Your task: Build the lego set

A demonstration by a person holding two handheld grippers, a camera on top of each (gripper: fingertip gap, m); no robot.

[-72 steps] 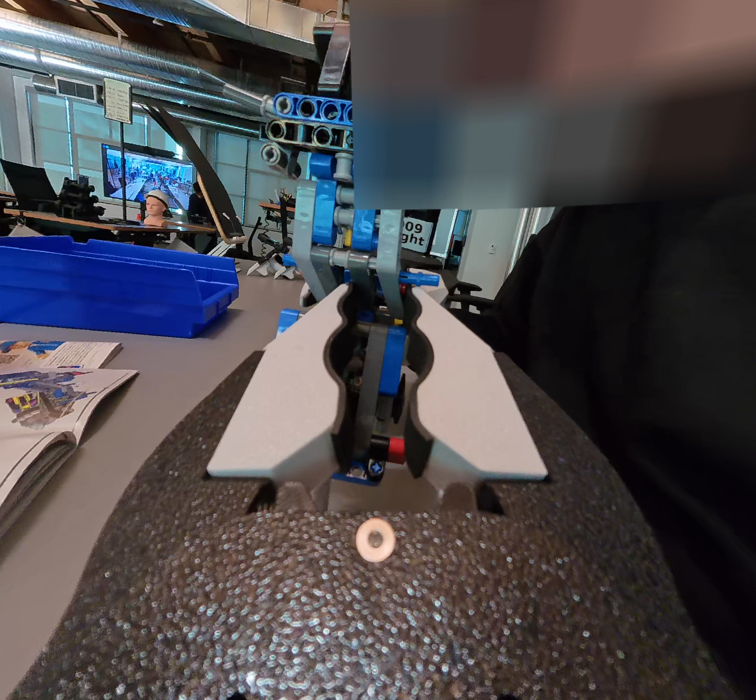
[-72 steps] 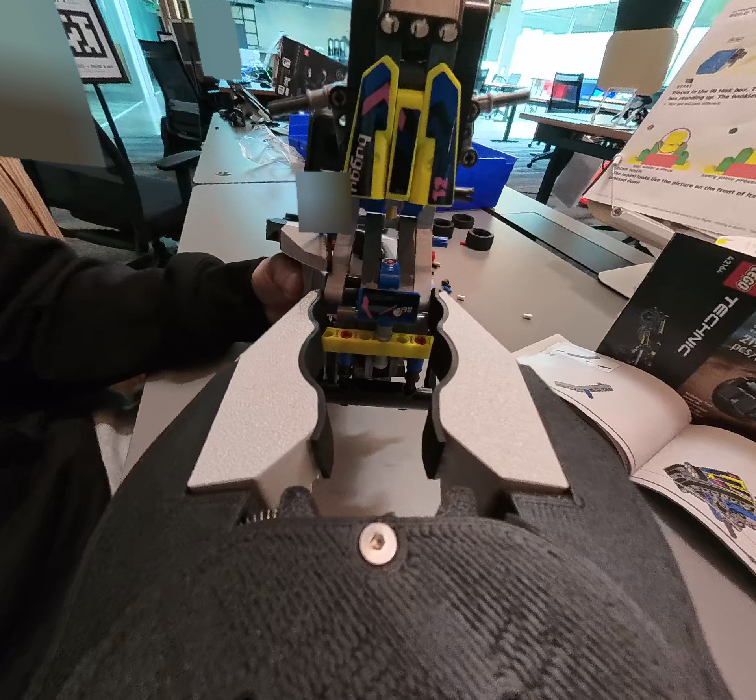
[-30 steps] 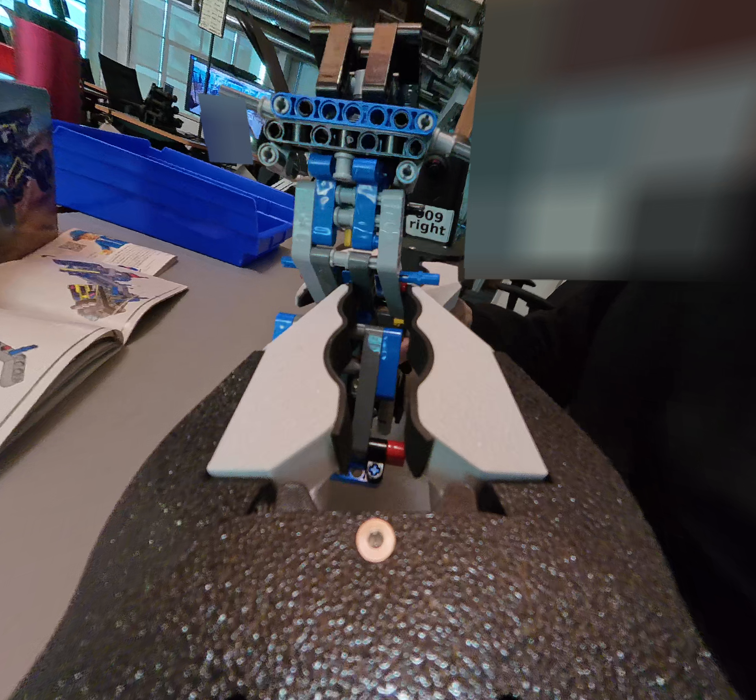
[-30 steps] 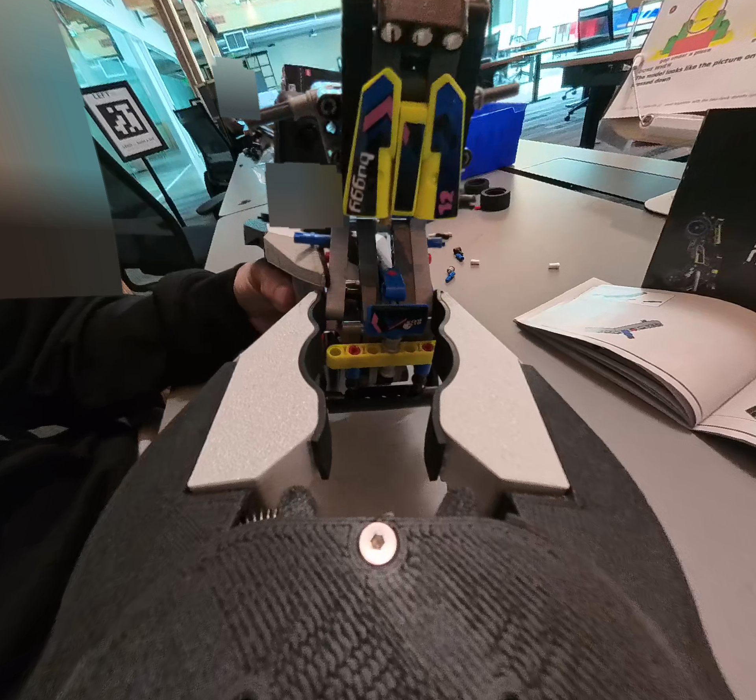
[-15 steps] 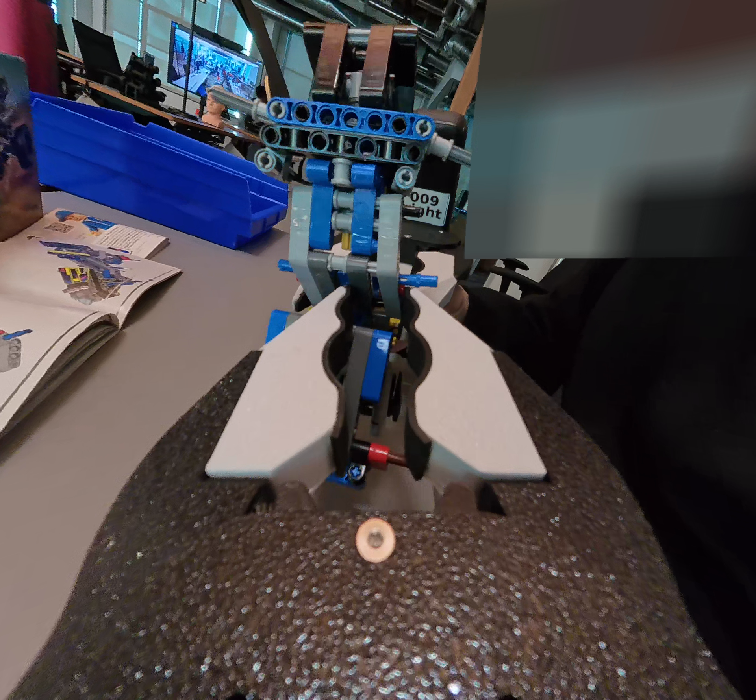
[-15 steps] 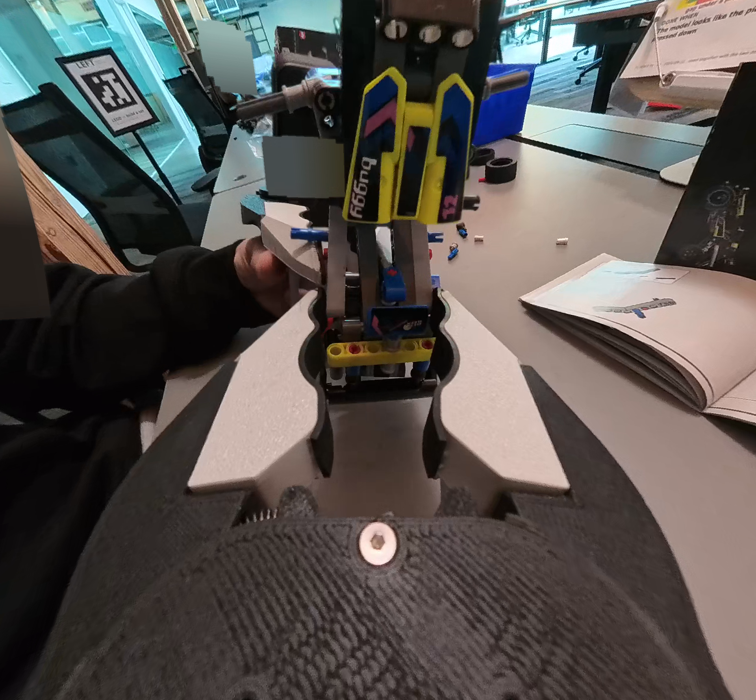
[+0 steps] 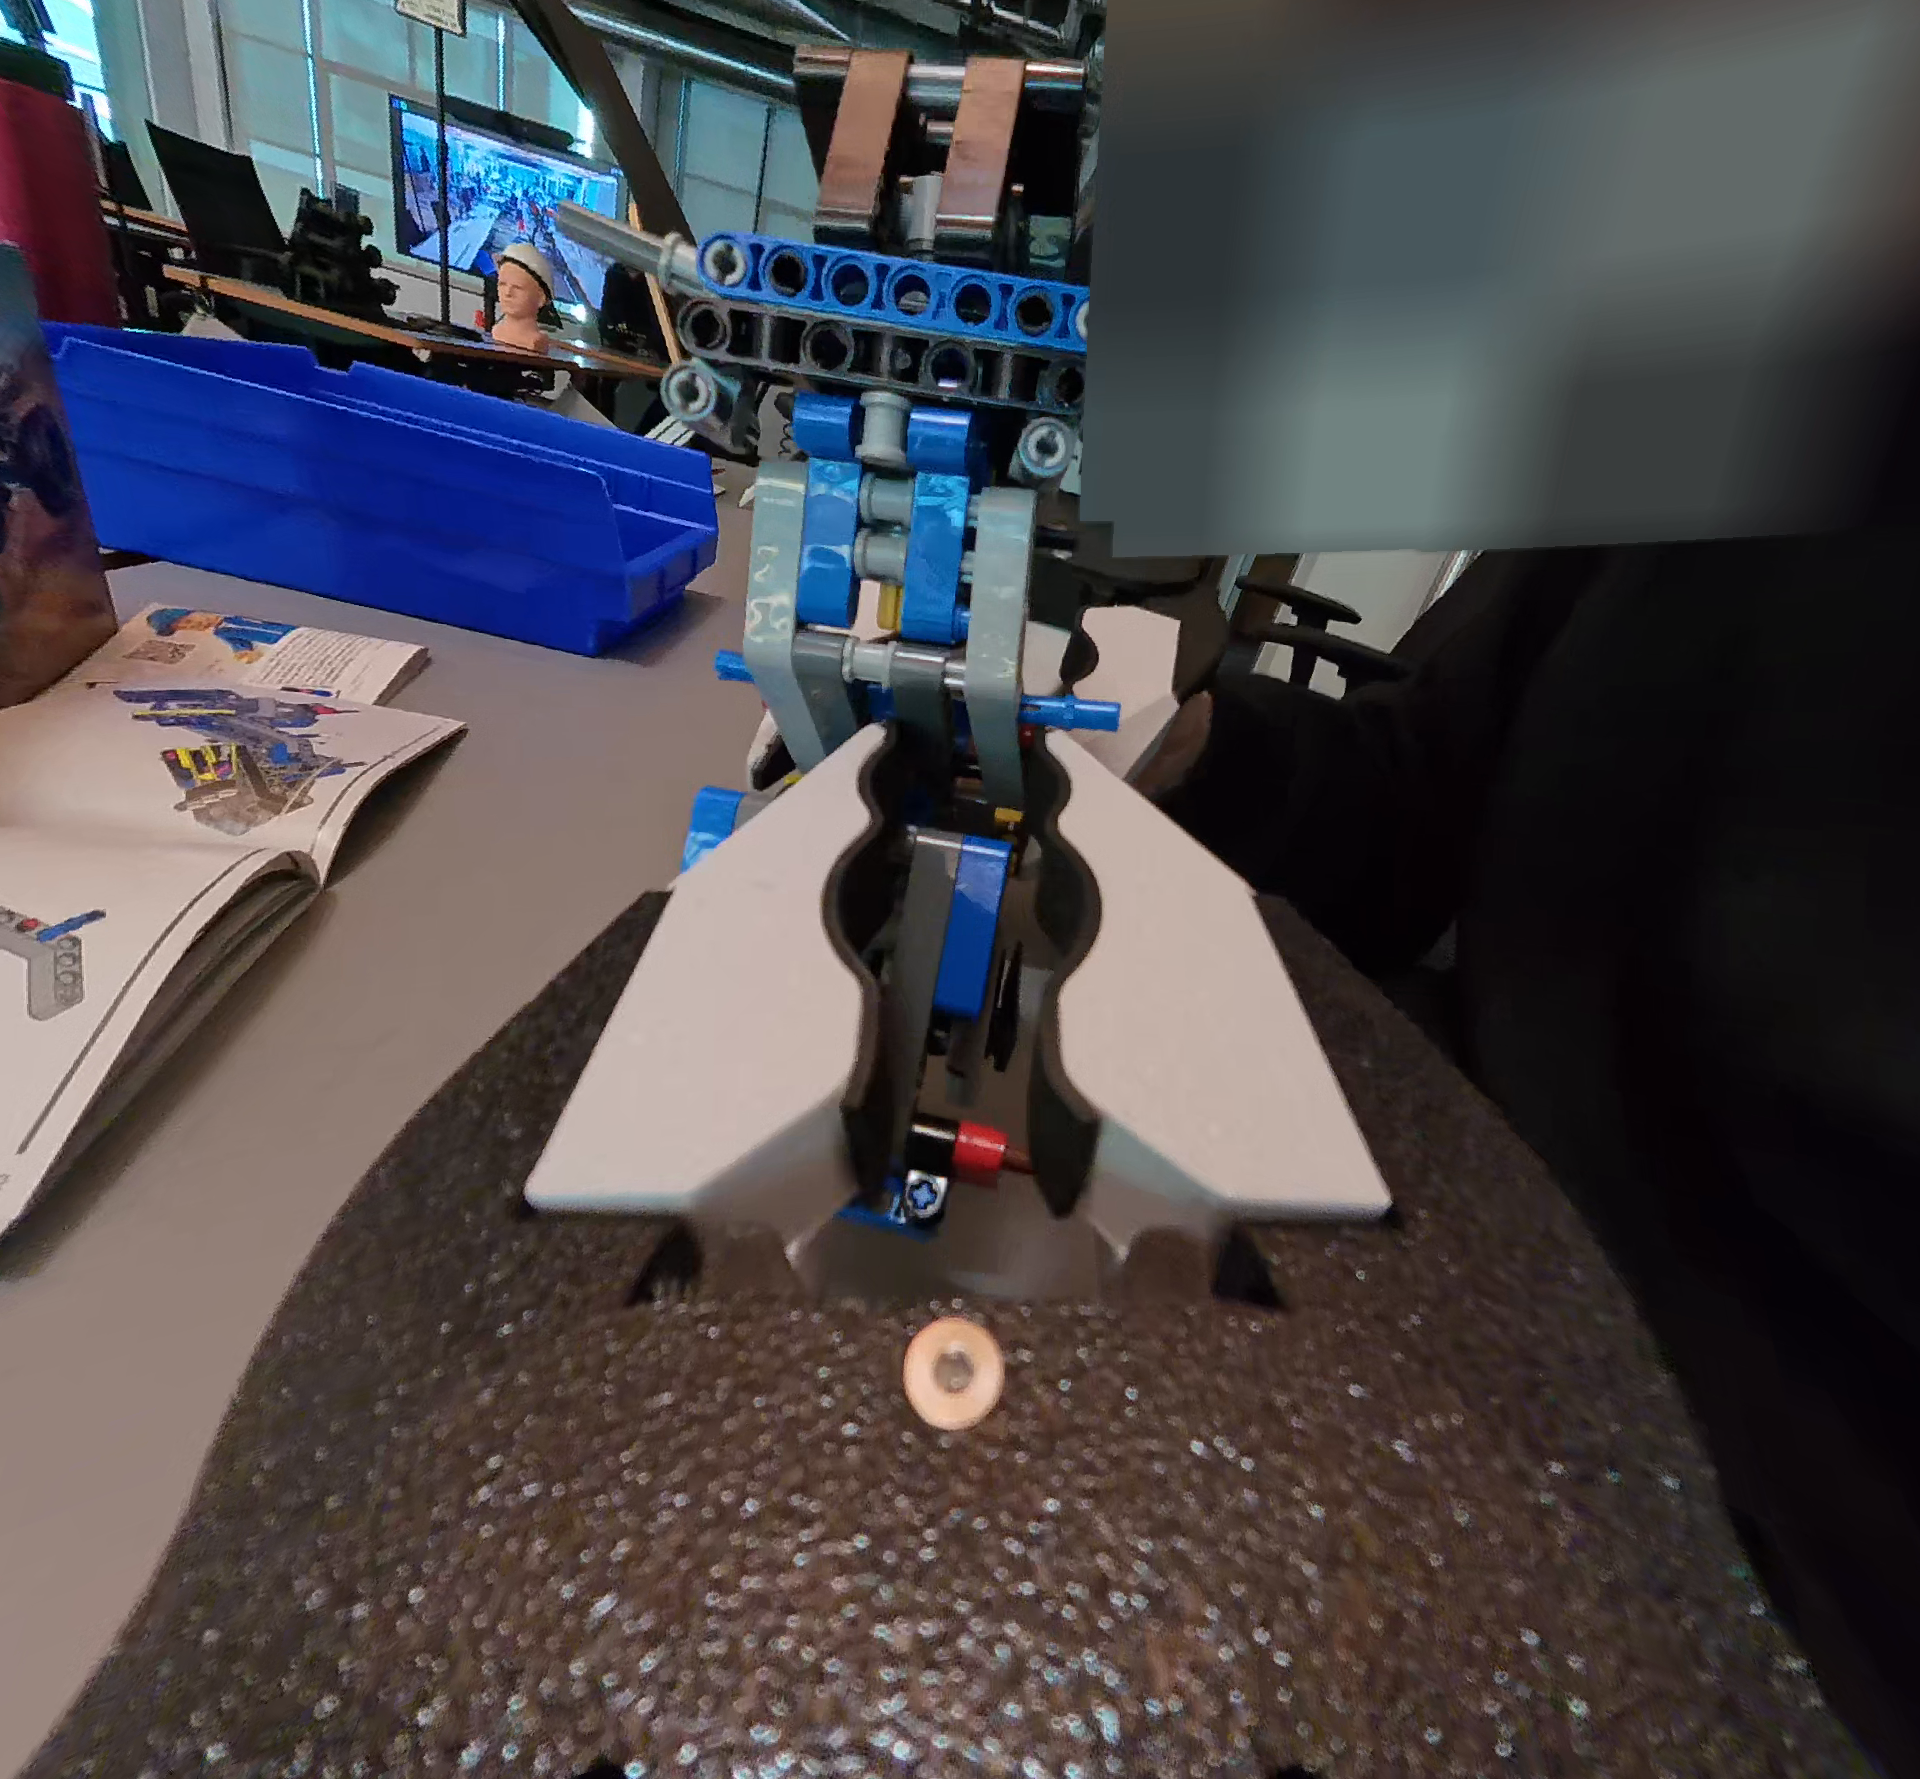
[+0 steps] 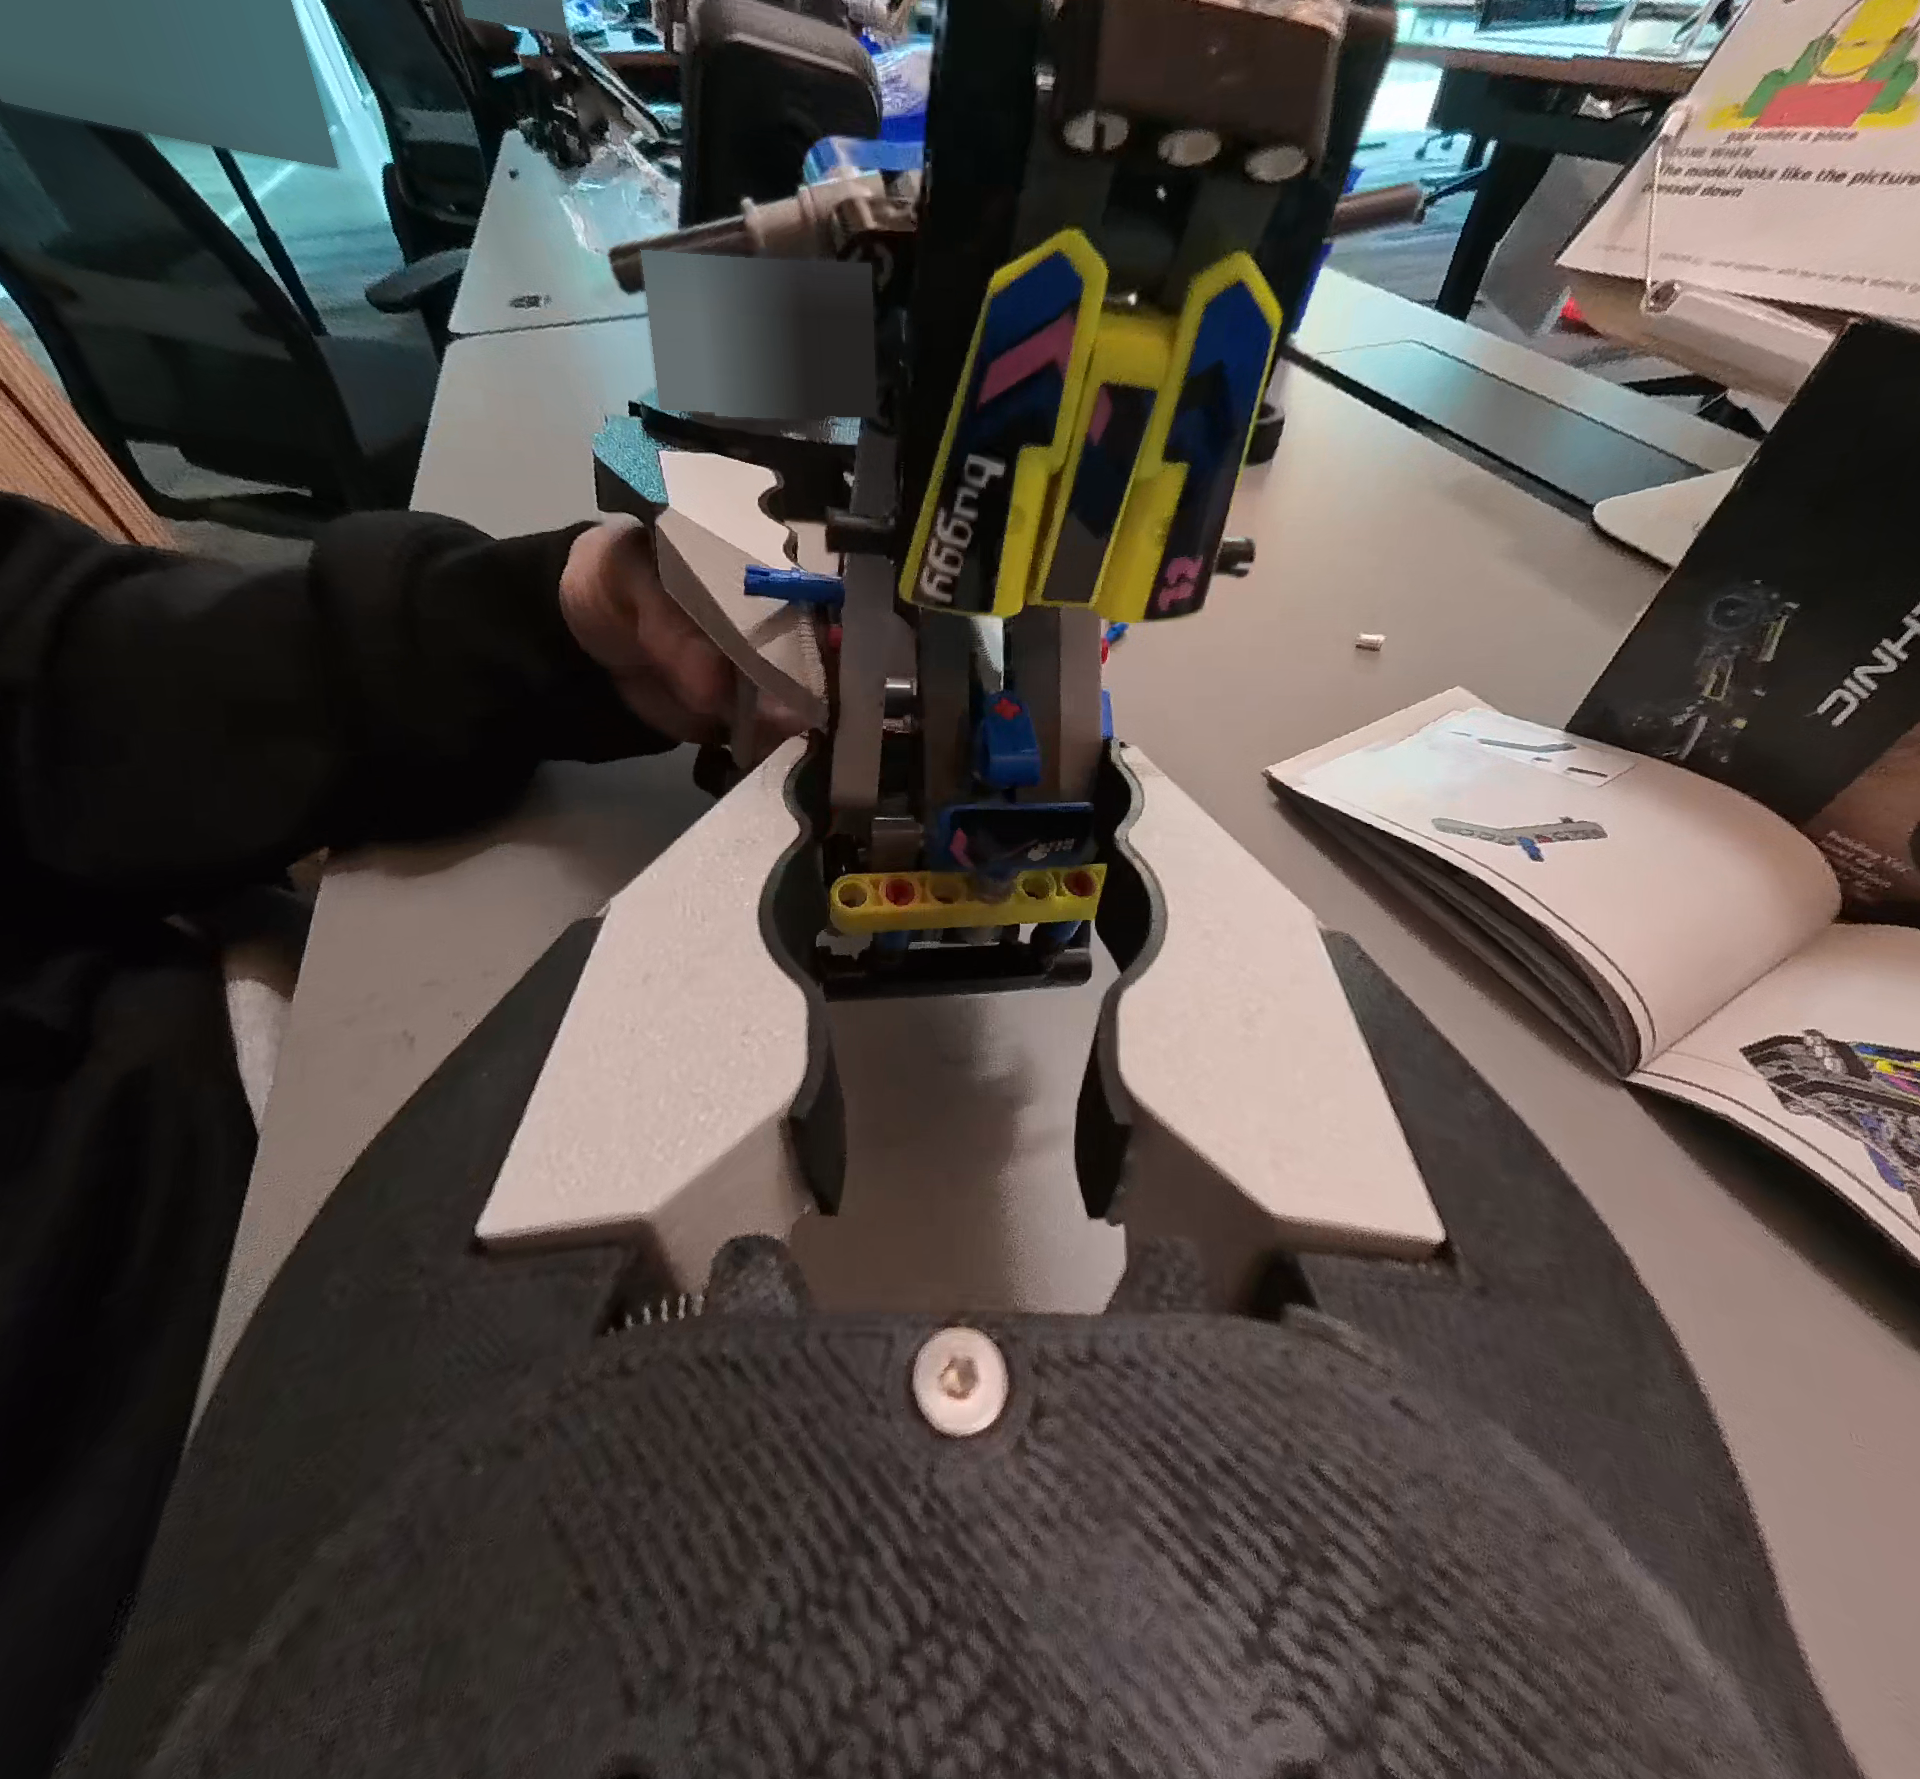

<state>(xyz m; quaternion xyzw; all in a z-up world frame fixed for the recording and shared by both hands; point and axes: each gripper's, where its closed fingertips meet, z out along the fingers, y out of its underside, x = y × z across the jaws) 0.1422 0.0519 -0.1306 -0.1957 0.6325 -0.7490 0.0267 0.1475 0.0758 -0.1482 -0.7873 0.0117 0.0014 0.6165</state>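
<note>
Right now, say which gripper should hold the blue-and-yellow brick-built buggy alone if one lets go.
Right gripper, probably: its fingers clamp the buggy across its wide yellow beam, on both sides. The left gripper pinches only a narrow blue-grey strut.

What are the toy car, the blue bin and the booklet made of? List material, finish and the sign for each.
Toy car: hard glossy plastic, likely; moulded beams with pin holes.
Blue bin: smooth moulded plastic, seemingly; uniform colour, thin ribbed walls.
Booklet: matte printed paper; stacked page edges, curling leaves.
</note>
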